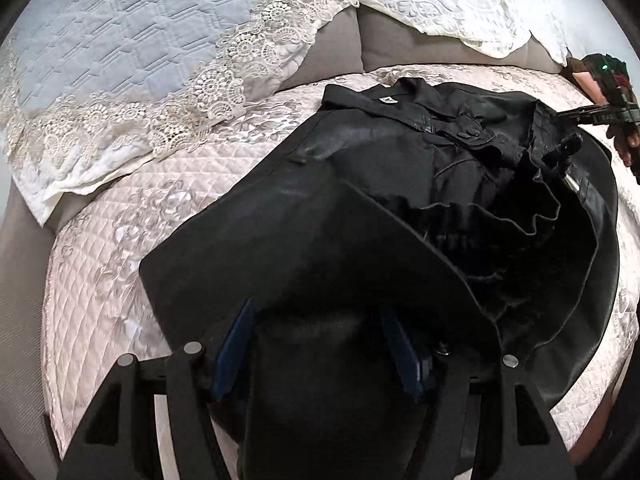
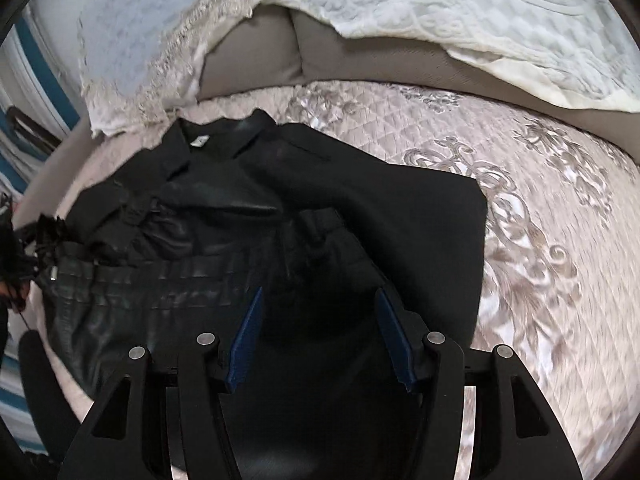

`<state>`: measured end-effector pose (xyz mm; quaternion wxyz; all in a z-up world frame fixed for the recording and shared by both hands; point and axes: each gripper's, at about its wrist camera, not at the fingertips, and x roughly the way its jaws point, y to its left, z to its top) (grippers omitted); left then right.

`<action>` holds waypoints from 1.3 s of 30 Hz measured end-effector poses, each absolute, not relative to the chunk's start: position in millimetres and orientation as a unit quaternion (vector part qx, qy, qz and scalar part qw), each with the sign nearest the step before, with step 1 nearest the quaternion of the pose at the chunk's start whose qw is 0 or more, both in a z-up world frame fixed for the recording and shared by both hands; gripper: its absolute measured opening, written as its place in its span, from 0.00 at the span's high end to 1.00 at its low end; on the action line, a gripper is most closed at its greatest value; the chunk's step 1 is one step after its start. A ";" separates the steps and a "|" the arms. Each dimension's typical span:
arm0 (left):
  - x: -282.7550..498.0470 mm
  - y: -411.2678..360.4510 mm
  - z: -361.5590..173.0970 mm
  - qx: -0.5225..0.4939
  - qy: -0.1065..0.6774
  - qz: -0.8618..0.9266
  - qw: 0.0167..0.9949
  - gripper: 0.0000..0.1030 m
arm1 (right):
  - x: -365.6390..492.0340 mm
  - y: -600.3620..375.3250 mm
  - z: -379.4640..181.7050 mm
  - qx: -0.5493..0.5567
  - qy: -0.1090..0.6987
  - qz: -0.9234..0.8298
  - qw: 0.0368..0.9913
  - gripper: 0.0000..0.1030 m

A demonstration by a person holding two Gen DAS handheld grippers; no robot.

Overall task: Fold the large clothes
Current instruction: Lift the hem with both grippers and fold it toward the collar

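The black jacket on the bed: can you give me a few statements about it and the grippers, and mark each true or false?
1. The jacket lies on a quilted bedspread. True.
2. The jacket is white. False: it is black and looks like leather.
3. The left gripper has its blue pads spread apart. True.
4. The right gripper is clamped shut. False: its pads stand wide apart.
5. A small white label shows inside the collar. True.
6. The jacket hangs on a hanger. False: it lies spread on the bed.
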<state>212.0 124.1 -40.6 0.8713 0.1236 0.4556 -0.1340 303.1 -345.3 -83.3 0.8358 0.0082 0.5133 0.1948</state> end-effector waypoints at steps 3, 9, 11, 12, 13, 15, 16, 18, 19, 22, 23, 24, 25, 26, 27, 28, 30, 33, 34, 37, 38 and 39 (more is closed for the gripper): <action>220.4 129.2 -41.7 0.097 0.460 -0.142 0.871 0.35 | 309.3 -342.3 -93.5 0.003 0.531 0.200 0.823 0.44; 235.9 140.8 -45.4 0.007 0.477 -0.156 0.865 0.77 | 306.3 -345.1 -89.3 0.017 0.528 0.198 0.826 0.99; 236.5 141.5 -44.3 -0.008 0.483 -0.155 0.862 0.89 | 301.5 -346.4 -82.6 0.021 0.520 0.203 0.829 1.00; 234.6 141.7 -42.8 -0.015 0.481 -0.158 0.862 0.92 | 298.6 -346.0 -78.6 0.019 0.516 0.205 0.831 1.00; 230.9 142.0 -38.6 -0.019 0.474 -0.159 0.866 0.93 | 295.3 -345.8 -73.8 0.018 0.510 0.210 0.834 1.00; 221.0 145.2 -27.2 -0.027 0.457 -0.158 0.875 0.93 | 288.0 -346.0 -61.3 0.018 0.495 0.216 0.842 1.00; 215.0 149.5 -18.5 -0.041 0.442 -0.154 0.883 0.94 | 285.4 -347.0 -55.4 0.019 0.487 0.215 0.846 1.00; 208.3 159.9 -3.2 -0.069 0.417 -0.141 0.895 0.94 | 280.7 -356.2 -36.5 0.035 0.458 0.211 0.863 1.00; 205.1 167.4 5.9 -0.086 0.400 -0.131 0.903 0.94 | 281.0 -361.4 -28.7 0.047 0.446 0.207 0.870 1.00; 206.8 182.1 19.2 -0.120 0.375 -0.119 0.912 0.94 | 289.4 -379.2 -8.2 0.091 0.416 0.201 0.882 1.00; 210.5 184.3 18.2 -0.128 0.377 -0.120 0.909 0.94 | 294.0 -381.5 -8.1 0.100 0.423 0.209 0.876 1.00; 213.7 185.1 14.9 -0.134 0.383 -0.123 0.906 0.94 | 298.6 -380.4 -11.6 0.104 0.436 0.220 0.867 1.00; 215.7 184.8 10.9 -0.135 0.389 -0.122 0.903 0.94 | 301.0 -377.2 -16.1 0.102 0.448 0.222 0.860 0.99; 217.0 182.2 5.1 -0.129 0.398 -0.124 0.900 0.94 | 304.1 -372.4 -23.5 0.096 0.466 0.224 0.851 0.86; 219.2 180.1 -0.5 -0.123 0.404 -0.125 0.898 0.94 | 306.9 -366.2 -33.6 0.089 0.484 0.230 0.839 0.67; 219.8 178.1 -7.8 -0.118 0.414 -0.123 0.894 0.94 | 308.7 -360.3 -43.5 0.077 0.496 0.232 0.834 0.56; 218.9 180.2 -18.5 -0.117 0.429 -0.121 0.887 0.94 | 310.5 -351.1 -60.8 0.058 0.513 0.230 0.825 0.45; 224.1 182.8 -32.4 -0.119 0.454 -0.113 0.876 0.93 | 313.0 -341.6 -80.2 0.035 0.537 0.228 0.812 0.45; 226.5 183.1 -35.5 -0.121 0.464 -0.117 0.870 0.93 | 314.0 -336.0 -83.7 0.018 0.541 0.228 0.810 0.45; 237.1 181.6 -39.0 -0.115 0.480 -0.114 0.862 0.81 | 316.1 -333.4 -85.6 -0.012 0.549 0.223 0.805 0.45; 240.9 180.6 -39.9 -0.117 0.485 -0.121 0.858 0.70 | 316.8 -334.0 -84.7 -0.017 0.547 0.223 0.806 0.45; 244.0 179.7 -41.1 -0.118 0.489 -0.125 0.855 0.63 | 317.8 -335.0 -84.3 -0.020 0.547 0.222 0.807 0.45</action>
